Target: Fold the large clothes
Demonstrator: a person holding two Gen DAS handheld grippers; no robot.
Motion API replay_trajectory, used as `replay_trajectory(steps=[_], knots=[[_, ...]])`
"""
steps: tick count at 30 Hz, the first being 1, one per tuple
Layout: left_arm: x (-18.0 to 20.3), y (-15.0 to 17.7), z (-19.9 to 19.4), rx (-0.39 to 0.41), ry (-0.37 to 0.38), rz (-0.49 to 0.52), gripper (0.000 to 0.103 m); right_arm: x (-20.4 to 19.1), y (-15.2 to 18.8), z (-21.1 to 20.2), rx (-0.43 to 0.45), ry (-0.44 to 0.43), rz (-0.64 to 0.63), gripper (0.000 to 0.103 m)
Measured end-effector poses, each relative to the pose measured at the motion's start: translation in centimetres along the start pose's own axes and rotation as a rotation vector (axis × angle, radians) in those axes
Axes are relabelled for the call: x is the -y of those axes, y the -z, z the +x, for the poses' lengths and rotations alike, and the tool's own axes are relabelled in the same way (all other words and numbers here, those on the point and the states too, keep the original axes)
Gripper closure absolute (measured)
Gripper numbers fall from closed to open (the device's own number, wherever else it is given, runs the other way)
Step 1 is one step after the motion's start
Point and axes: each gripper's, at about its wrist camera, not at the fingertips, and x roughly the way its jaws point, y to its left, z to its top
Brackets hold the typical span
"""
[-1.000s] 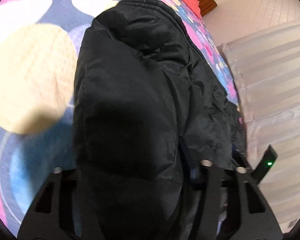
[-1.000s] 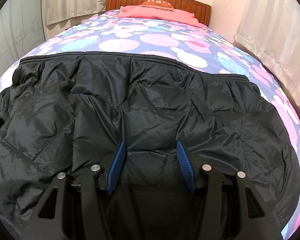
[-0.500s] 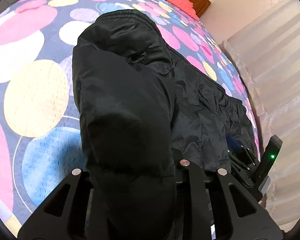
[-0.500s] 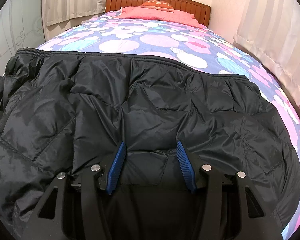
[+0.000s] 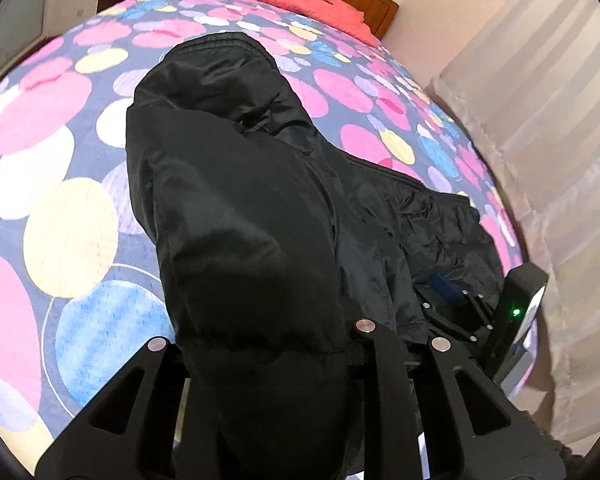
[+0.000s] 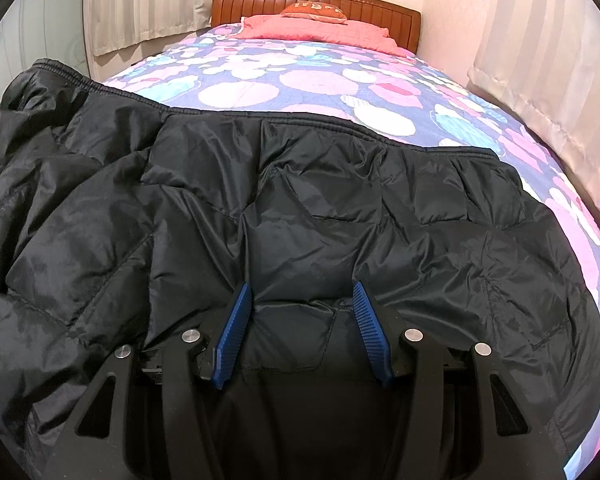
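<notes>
Black jacket [image 5: 236, 208] bunched in closing left tongs [image 5: 260, 356]

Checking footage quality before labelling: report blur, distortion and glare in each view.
Left wrist: strong fisheye curve, the black jacket close to the lens is soft and hides the left gripper's fingertips. Right wrist: sharp, the same curve, soft sheen on the jacket, the blue pads crisp, no harsh glare.

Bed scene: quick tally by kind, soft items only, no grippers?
Jackets, black quilted: 1, jacket
Bedspreads, circle print: 1, bedspread
Pillows, red/orange, by the headboard: 2, large pillow, small cushion
Curtains, cream: 2, left curtain, right curtain
Total: 6
</notes>
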Motion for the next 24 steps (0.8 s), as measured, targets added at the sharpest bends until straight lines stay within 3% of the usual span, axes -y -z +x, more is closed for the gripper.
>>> replay_trajectory(steps=[8, 24], knots=[[-1.5, 0.4, 0.4, -0.002, -0.006, -0.057, 0.084, -0.2, -0.1, 0.0, 0.003, 0.000, -0.001, 0.050], [5.9, -0.3, -1.9, 0.038, -0.019, 0.046, 0.085, -1.0, -0.7, -0.3, 0.000, -0.005, 0.004, 0.050]])
